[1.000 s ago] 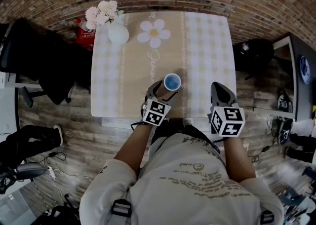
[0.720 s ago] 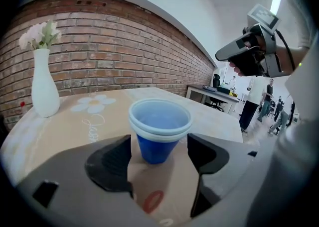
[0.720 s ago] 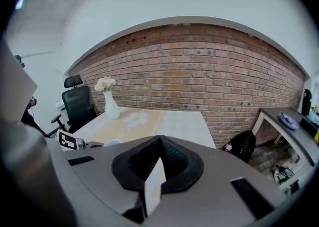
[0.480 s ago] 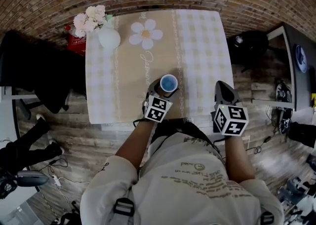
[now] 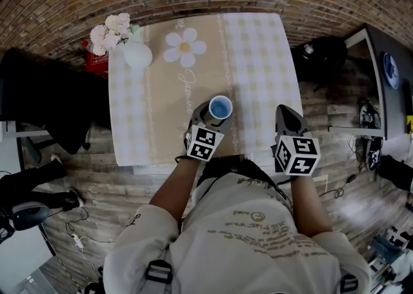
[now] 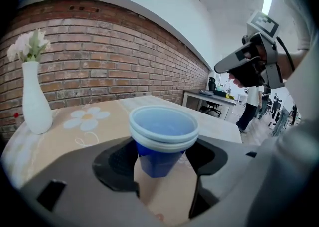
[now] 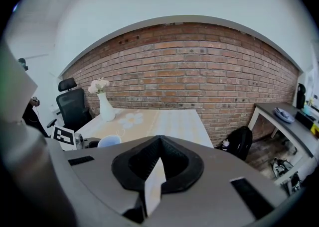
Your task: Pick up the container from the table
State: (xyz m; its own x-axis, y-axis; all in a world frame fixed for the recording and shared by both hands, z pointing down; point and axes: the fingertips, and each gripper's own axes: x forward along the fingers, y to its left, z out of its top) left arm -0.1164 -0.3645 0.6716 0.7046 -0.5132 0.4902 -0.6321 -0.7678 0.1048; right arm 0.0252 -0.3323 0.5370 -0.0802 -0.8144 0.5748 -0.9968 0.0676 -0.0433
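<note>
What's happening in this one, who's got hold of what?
A person holds a tool in each hand at the near edge of the table. The left tool has the blue cup between its jaws, which have just been closing, though the pads don't clearly press on it yet. The right tool is shut and empty. A white vase stands at the far corner.

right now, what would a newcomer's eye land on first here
Probably the blue cup near the front edge of the table, between the jaws of the left gripper, which have just been closing. Next, the white vase of pale flowers at the far left corner, beside a daisy print.
</note>
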